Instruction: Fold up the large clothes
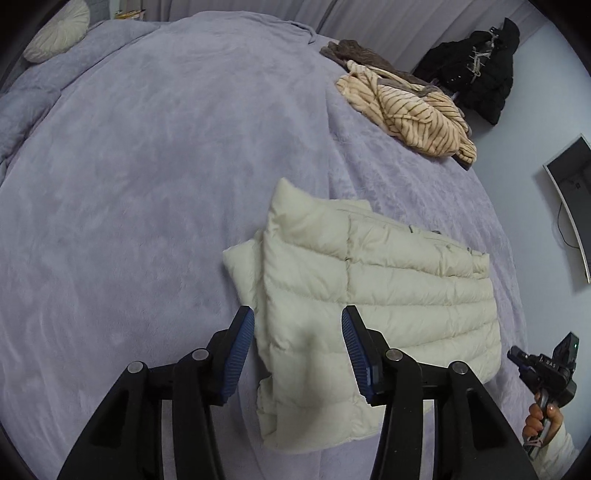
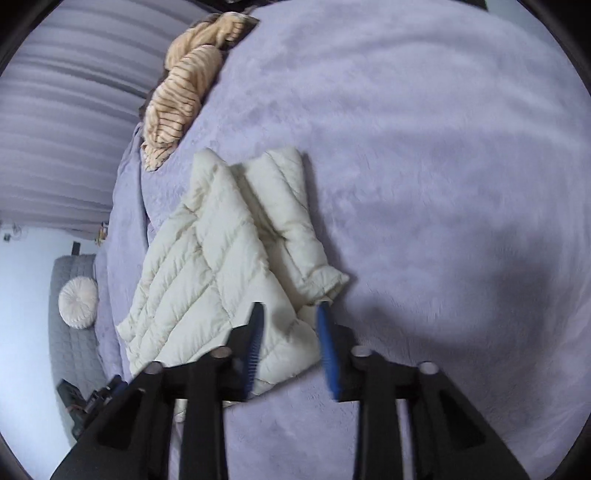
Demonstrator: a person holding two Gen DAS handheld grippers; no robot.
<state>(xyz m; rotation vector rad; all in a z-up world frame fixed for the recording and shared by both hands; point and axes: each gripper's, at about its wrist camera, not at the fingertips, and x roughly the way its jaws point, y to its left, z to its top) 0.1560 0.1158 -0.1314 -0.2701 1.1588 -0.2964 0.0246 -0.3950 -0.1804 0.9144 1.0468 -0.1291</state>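
Observation:
A cream quilted puffer jacket (image 1: 373, 291) lies folded on the lilac bed cover (image 1: 147, 184); it also shows in the right wrist view (image 2: 221, 266), with a sleeve folded over its body. My left gripper (image 1: 297, 317) is open and empty, hovering above the jacket's near edge. My right gripper (image 2: 290, 310) is open and empty, just above the jacket's corner by the sleeve cuff. The right gripper also shows in the left wrist view (image 1: 543, 369), held in a hand at the bed's right edge.
A beige striped garment (image 1: 410, 107) lies crumpled near the bed's far right edge, with a brown garment (image 1: 354, 51) behind it. A black coat (image 1: 476, 70) hangs against the wall. A round cushion (image 1: 59, 29) sits at the far left. A monitor (image 1: 572, 199) stands to the right.

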